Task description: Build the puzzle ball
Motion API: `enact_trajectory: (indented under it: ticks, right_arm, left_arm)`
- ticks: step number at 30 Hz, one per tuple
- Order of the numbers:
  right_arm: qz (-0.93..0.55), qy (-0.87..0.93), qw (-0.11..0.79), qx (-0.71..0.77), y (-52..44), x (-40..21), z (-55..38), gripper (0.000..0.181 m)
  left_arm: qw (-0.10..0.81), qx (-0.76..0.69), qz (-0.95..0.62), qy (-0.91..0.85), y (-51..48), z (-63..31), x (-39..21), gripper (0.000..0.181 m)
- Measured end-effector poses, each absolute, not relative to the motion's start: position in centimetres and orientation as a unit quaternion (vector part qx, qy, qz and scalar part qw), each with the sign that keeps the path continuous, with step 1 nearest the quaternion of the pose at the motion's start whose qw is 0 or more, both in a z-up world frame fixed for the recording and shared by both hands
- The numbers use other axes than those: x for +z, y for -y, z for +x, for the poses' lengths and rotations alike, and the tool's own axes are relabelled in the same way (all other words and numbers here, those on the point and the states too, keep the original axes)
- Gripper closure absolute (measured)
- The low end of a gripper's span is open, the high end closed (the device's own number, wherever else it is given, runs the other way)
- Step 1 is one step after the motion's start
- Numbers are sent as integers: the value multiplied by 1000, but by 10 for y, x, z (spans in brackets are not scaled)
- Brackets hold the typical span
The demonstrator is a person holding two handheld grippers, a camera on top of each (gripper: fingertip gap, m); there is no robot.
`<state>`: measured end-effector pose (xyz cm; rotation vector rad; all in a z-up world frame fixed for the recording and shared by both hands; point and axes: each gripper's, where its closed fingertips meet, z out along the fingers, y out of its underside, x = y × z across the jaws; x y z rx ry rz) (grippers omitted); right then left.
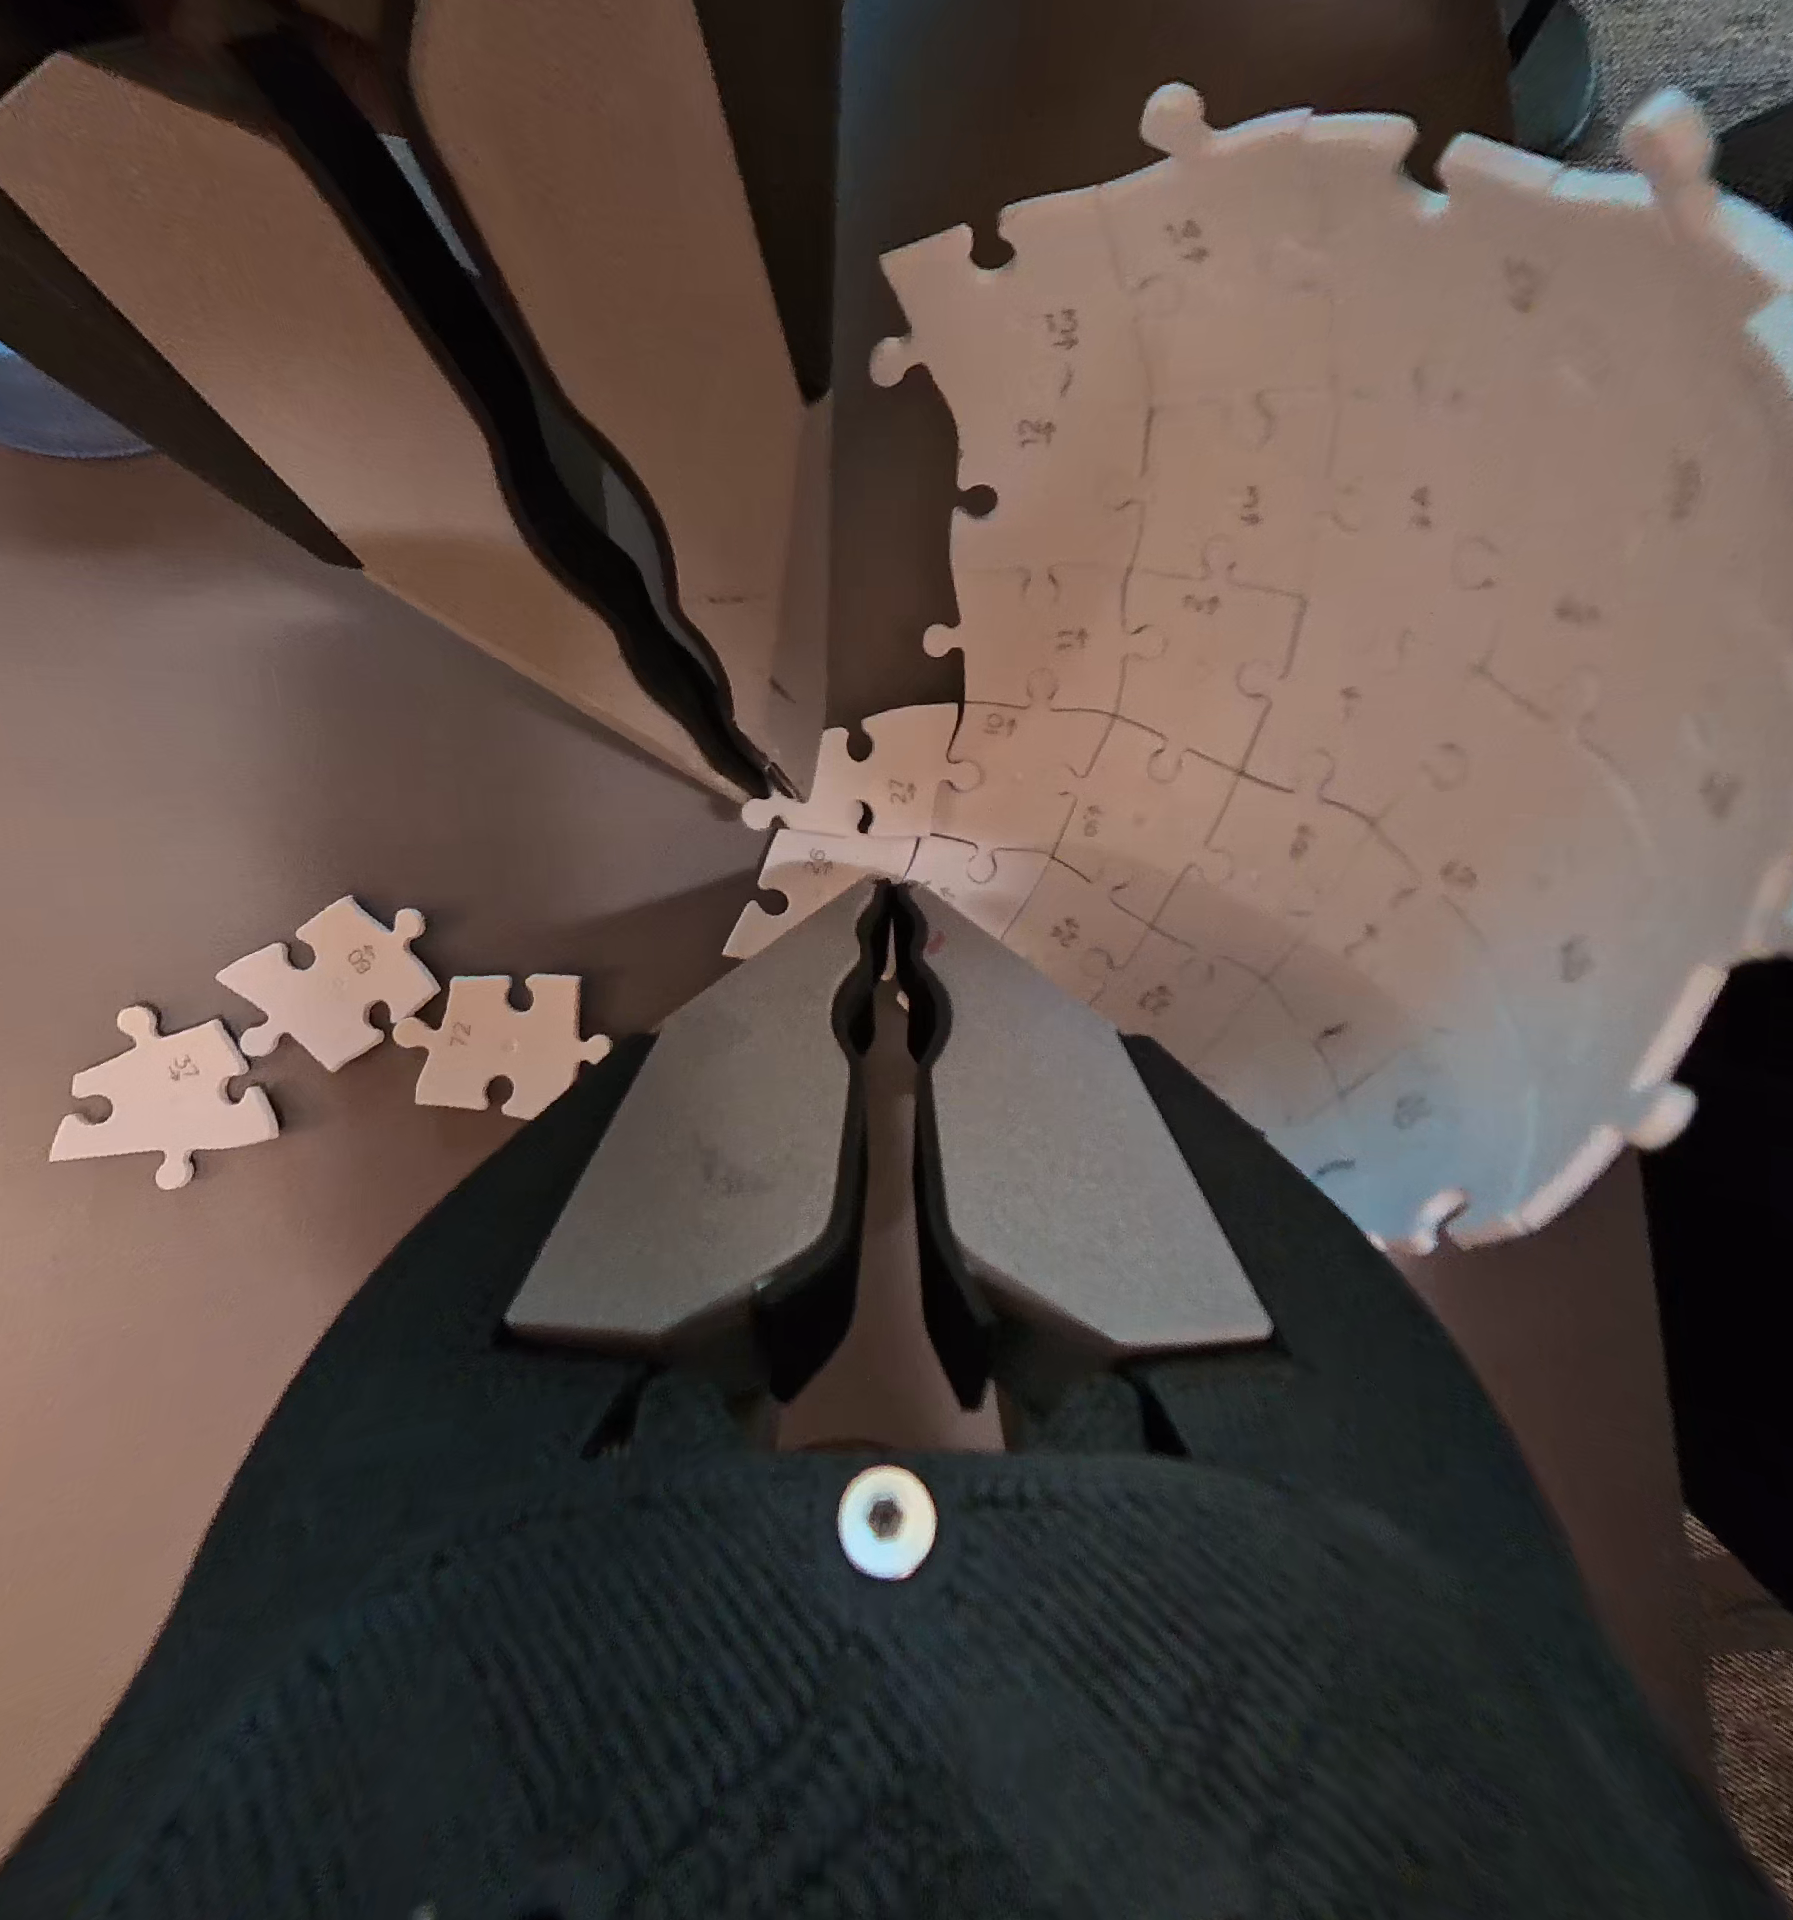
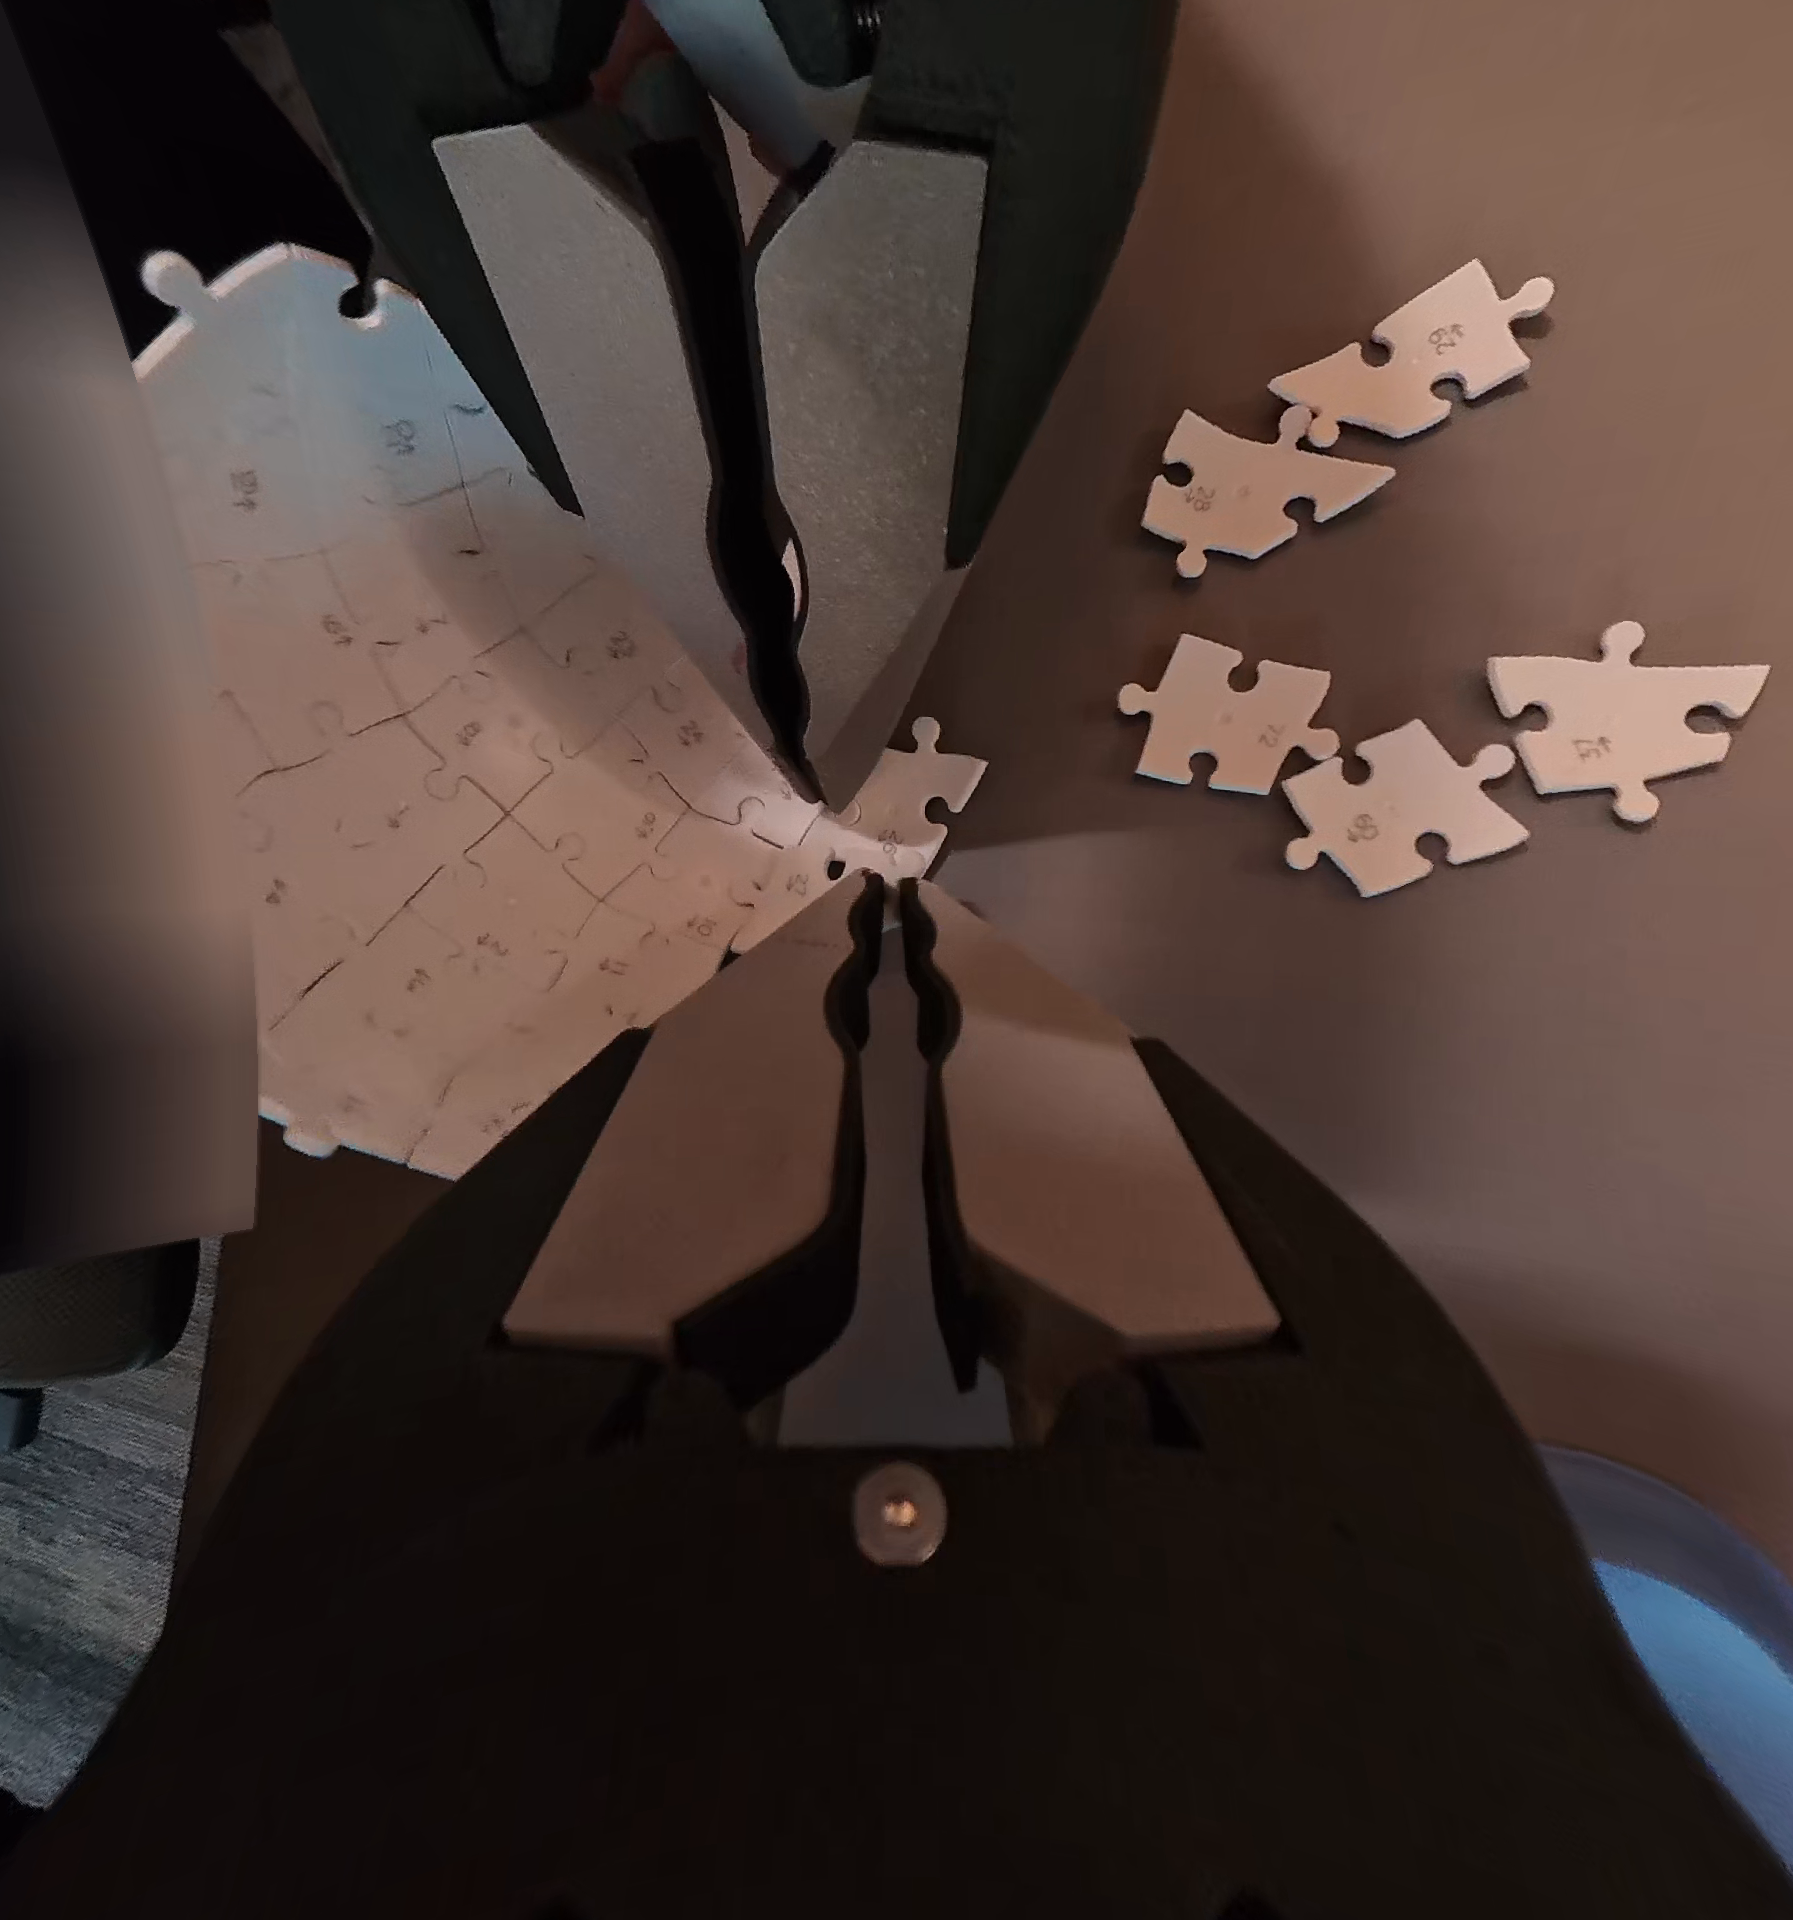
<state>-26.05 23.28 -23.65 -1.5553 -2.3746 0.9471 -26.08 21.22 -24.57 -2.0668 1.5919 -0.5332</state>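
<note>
Left tongs [image 1: 887,894]: jaws pressed nearly together, nipping the rim of the partly built puzzle ball [image 1: 1391,675], a white curved shell of joined pieces that spreads away toward 2 o'clock in the left wrist view, its inner face toward the camera.

Right tongs [image 2: 890,883]: jaws likewise almost closed, pinching the edge piece [image 1: 887,774] at the shell's rim. In the left wrist view these tongs enter from 11 o'clock and meet that piece at its 9 o'clock side. Whether the piece is fully seated in its neighbours cannot be told; the seam toward the shell looks tight.

Governing relation: the two sets of tips meet almost nose to nose at the same stretch of rim. The edge piece lies directly ahead of the right tongs, and the piece below it [image 1: 819,862] lies at the left tips. The shell's open rim runs from there up toward 12 o'clock, so any further pressing appears to act along that rim line. The right tongs are judged the working side; the left steadies.

Loose pieces [image 2: 1443,623]: five lie flat on the brown worktop [image 2: 1494,1143], at 2 to 3 o'clock in the right wrist view, well apart from both tips.
</note>
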Motion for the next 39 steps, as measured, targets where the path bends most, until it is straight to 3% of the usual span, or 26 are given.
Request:
enact_trajectory:
  ticks: [39]
  right_arm:
    - [-506, 816, 131, 247, -233, -248, -256, 181]
  left_arm:
    - [232, -198, -757, -578, -209, -258, -245, 181]
